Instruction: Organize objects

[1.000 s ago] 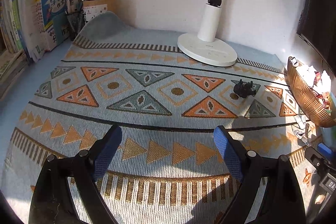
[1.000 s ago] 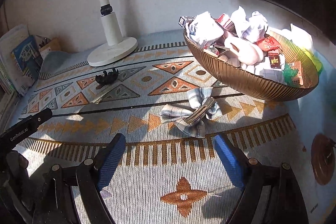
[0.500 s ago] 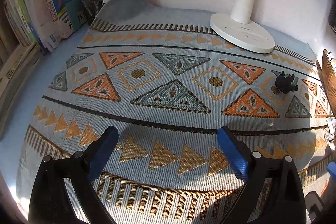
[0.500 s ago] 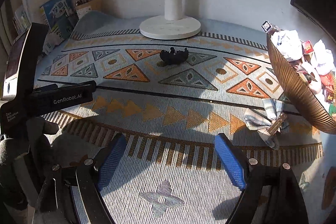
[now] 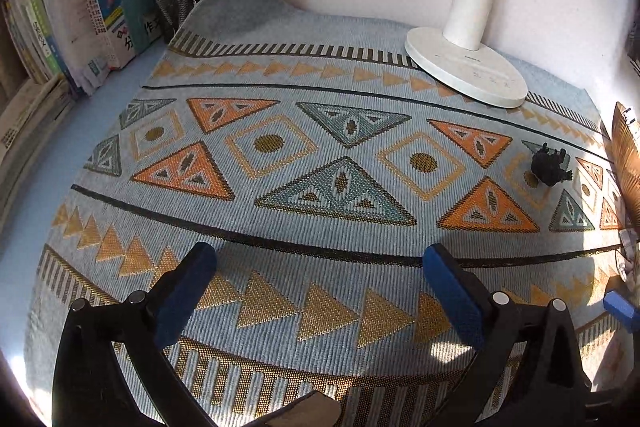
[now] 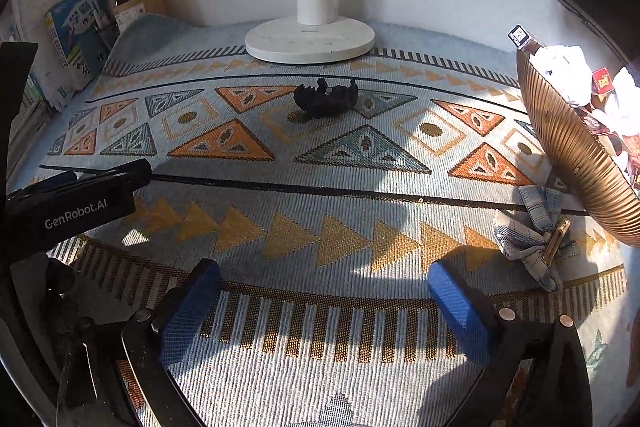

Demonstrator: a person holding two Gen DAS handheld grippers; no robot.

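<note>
Both tongs, left (image 5: 320, 279) and right (image 6: 324, 293), have just opened, empty; black figurine (image 6: 326, 100) lies dead ahead of right, long axis crosswise, right nearer.

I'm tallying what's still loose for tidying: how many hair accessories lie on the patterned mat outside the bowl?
2: a black claw clip in front of the lamp base, and a plaid bow clip beside the bowl. The bowl may hide others.

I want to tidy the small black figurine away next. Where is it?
The black figurine lies on the patterned mat, centre of the right wrist view, just before the white lamp base.
</note>
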